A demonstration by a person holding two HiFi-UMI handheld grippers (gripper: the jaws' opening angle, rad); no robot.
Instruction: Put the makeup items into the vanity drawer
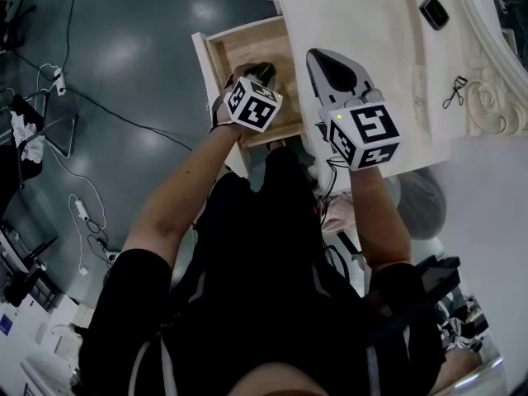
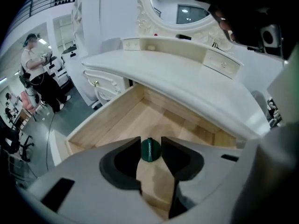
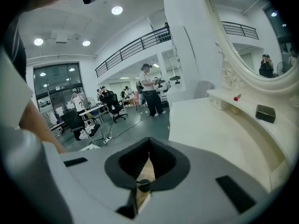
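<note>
The vanity drawer [image 1: 239, 44] stands pulled out, a bare wooden box under the white vanity top [image 1: 371, 23]. My left gripper [image 1: 260, 74] reaches down into it. In the left gripper view its jaws [image 2: 151, 144] stand apart, and a small dark green round makeup item [image 2: 150, 150] shows between the fingertips, low over the drawer floor [image 2: 154, 118]. My right gripper [image 1: 317, 58] hovers over the vanity's front edge, shut and empty, its tips meeting [image 3: 149, 152]. On the vanity top lie a black compact [image 1: 435, 11] and an eyelash curler [image 1: 454, 91].
An ornate mirror frame [image 1: 495, 97] runs along the back of the vanity. A small red item [image 3: 237, 97] sits on the back shelf, near the black compact [image 3: 265, 113]. Cables and a power strip [image 1: 81, 209] lie on the grey floor at left. People stand in the background [image 3: 149, 90].
</note>
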